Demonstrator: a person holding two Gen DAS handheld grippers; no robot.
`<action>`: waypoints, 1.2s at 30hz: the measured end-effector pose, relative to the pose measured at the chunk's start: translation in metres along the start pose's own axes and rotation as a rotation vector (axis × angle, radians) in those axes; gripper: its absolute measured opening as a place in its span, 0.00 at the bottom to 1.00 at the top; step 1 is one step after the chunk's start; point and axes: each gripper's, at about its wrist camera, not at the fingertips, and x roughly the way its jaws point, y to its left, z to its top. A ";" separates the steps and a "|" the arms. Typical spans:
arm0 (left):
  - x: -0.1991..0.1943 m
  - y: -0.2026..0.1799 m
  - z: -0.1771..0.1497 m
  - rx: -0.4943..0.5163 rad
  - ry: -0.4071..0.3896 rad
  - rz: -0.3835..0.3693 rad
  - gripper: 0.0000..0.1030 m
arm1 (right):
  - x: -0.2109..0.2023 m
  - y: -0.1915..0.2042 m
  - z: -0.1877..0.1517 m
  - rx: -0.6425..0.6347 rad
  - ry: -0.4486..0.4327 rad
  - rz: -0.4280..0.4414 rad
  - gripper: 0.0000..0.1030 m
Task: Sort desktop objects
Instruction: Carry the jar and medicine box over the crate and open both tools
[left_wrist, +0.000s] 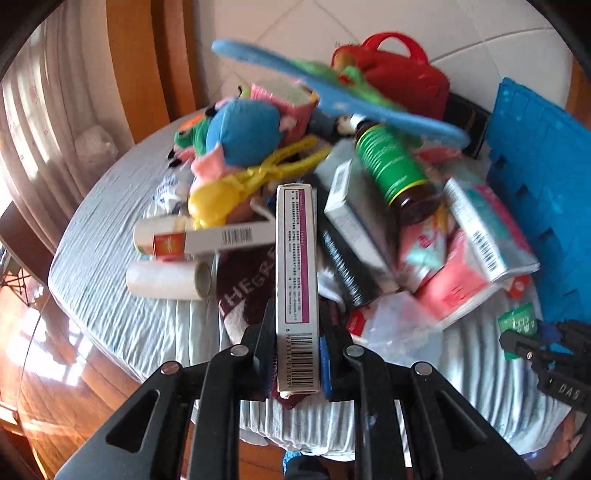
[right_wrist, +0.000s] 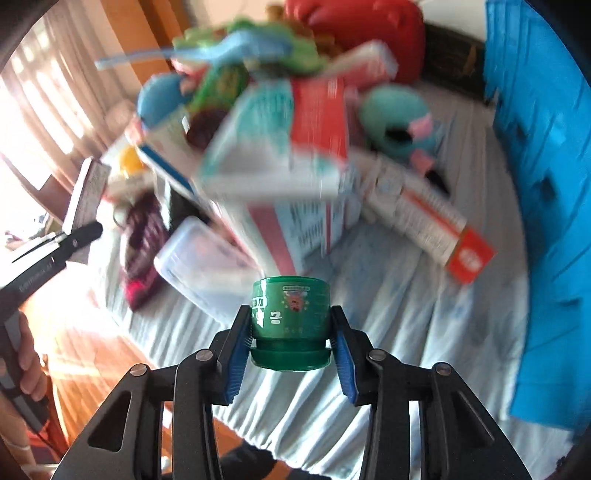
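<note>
Your left gripper (left_wrist: 297, 363) is clamping a tall white box with a purple stripe (left_wrist: 297, 280) by its barcode end, so the box is sticking straight out along the fingers and blocking the middle of your left view. Your right gripper (right_wrist: 291, 341) is squeezing a small green jar (right_wrist: 290, 321) between its blue pads (right_wrist: 236, 350) — the jar is sitting upside down, lid toward you, above the pale grey cloth (right_wrist: 388, 317) covering the table. Just beyond the jar a clear plastic case (right_wrist: 207, 266) is lying at the near edge of the heap, and a long white and red box (right_wrist: 424, 214) is angling off to its right. In the left view, a cardboard roll (left_wrist: 168, 279) and a white tube box with a barcode (left_wrist: 207, 236) are lying left of your held box, with a dark maroon towel (left_wrist: 247, 284) under it. Further in, the pile is crowding together: a yellow toy (left_wrist: 229, 192), a blue plush (left_wrist: 242, 131), a brown bottle with a green label (left_wrist: 395, 166) and a pink and white box (left_wrist: 487, 236) are leaning on one another. A blue crate (left_wrist: 535, 184) is standing along the right side, and a red bag (left_wrist: 402, 77) is sitting at the back — behind a blurred blue paddle-like toy (left_wrist: 332, 96).
</note>
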 end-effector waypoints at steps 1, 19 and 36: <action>-0.009 -0.005 0.005 0.015 -0.024 -0.010 0.18 | -0.003 0.009 0.012 0.003 -0.031 0.000 0.39; -0.152 -0.223 0.115 0.353 -0.356 -0.321 0.18 | -0.287 -0.066 0.076 0.048 -0.505 -0.276 0.39; -0.096 -0.512 0.127 0.679 0.323 -0.460 0.17 | -0.254 -0.318 0.075 0.034 0.061 -0.494 0.39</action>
